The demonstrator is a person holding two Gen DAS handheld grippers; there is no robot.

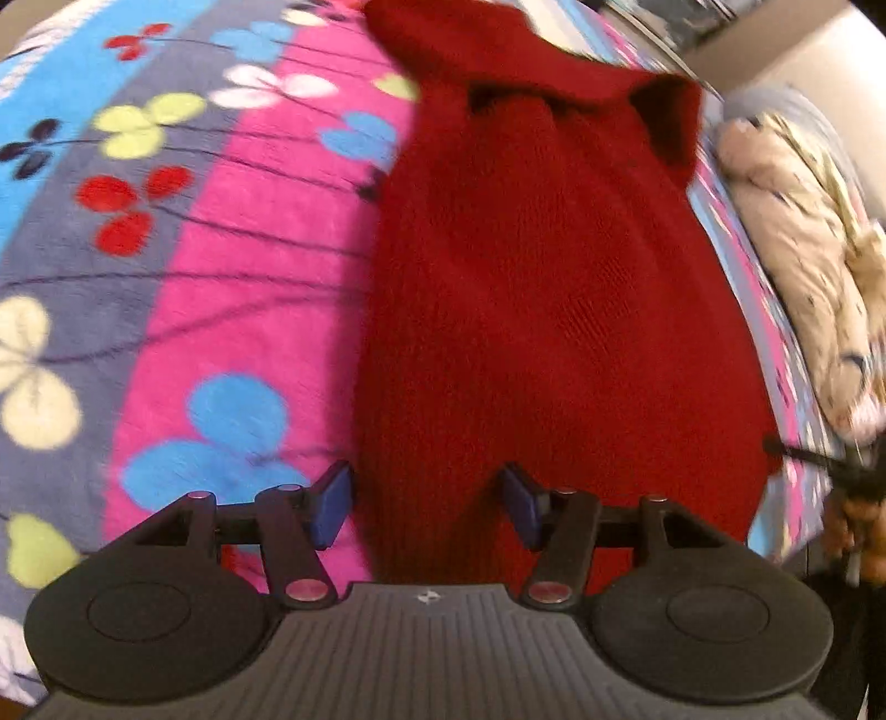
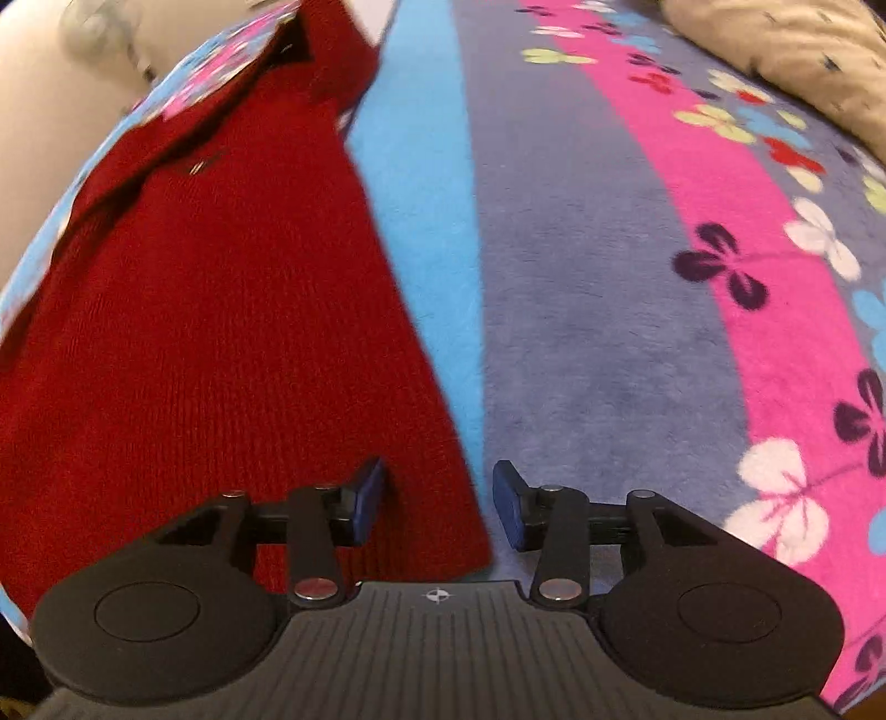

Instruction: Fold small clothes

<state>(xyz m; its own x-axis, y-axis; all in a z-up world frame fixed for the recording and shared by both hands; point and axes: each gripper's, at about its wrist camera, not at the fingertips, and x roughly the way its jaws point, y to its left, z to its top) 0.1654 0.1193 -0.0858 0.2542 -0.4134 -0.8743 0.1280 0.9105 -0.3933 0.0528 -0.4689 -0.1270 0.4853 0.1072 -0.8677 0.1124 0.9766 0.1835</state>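
Note:
A small dark red knitted sweater point(image 1: 554, 288) lies flat on a striped floral blanket point(image 1: 232, 221), hem toward me and neck and folded sleeves at the far end. My left gripper point(image 1: 426, 504) is open, its blue fingers astride the sweater's near left hem edge. In the right wrist view the sweater point(image 2: 210, 332) fills the left half. My right gripper point(image 2: 437, 498) is open, with the sweater's near right hem corner between its fingers, the left finger over the knit and the right finger over the blanket point(image 2: 609, 332).
A beige patterned quilt point(image 1: 803, 266) is bunched at the blanket's right edge in the left wrist view and shows at the top right of the right wrist view point(image 2: 786, 50). A pale wall lies beyond the bed.

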